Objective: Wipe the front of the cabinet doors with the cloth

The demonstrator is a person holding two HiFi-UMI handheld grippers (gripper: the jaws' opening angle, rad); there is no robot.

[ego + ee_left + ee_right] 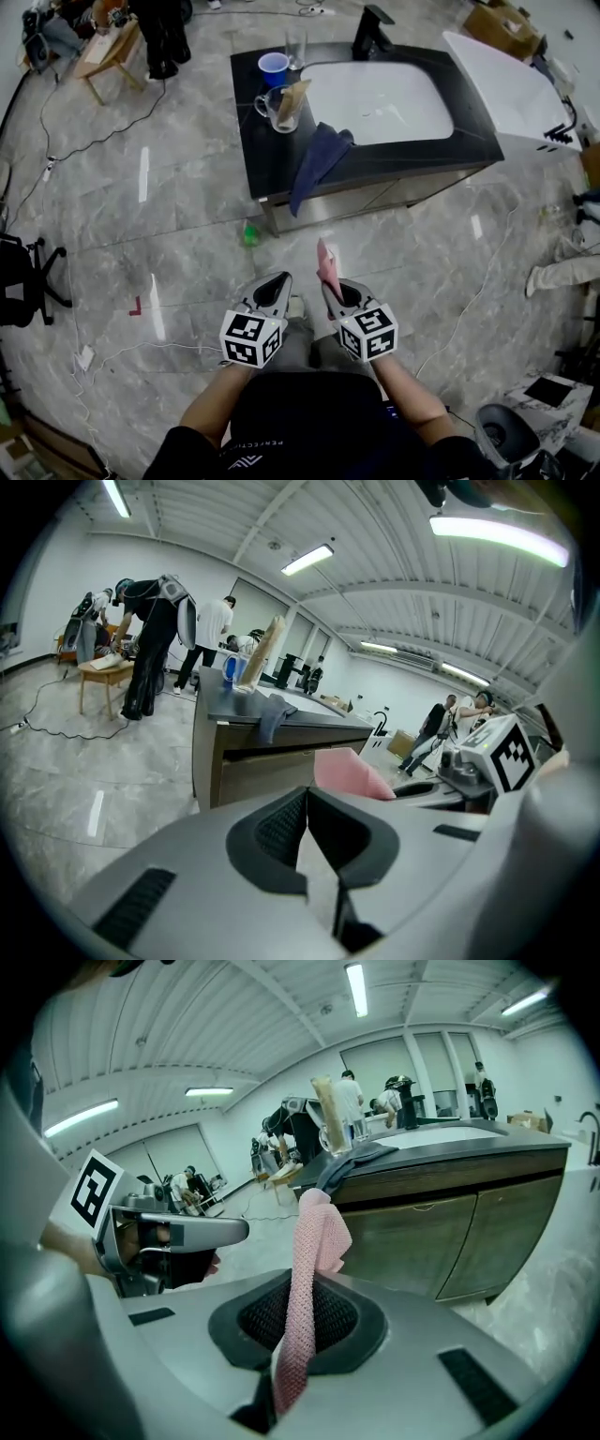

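Note:
A pink cloth [325, 262] [307, 1279] [349, 772] stands up from my right gripper [336, 287] [298, 1330], whose jaws are shut on it. My left gripper [274, 286] [307, 841] is beside it, jaws shut with nothing between them. Both are held low over the floor, a step back from the vanity cabinet. The brown cabinet doors [469, 1232] [375, 196] [262, 771] face me under the dark countertop [267, 141], apart from the cloth.
On the counter sit a white basin [375, 101], a blue cup [273, 67], a glass mug [279, 108], a tall glass [296, 45] and a dark blue towel [314, 161] hanging over the edge. A green thing [250, 232] lies on the floor by the cabinet. Cables cross the floor; people stand far back.

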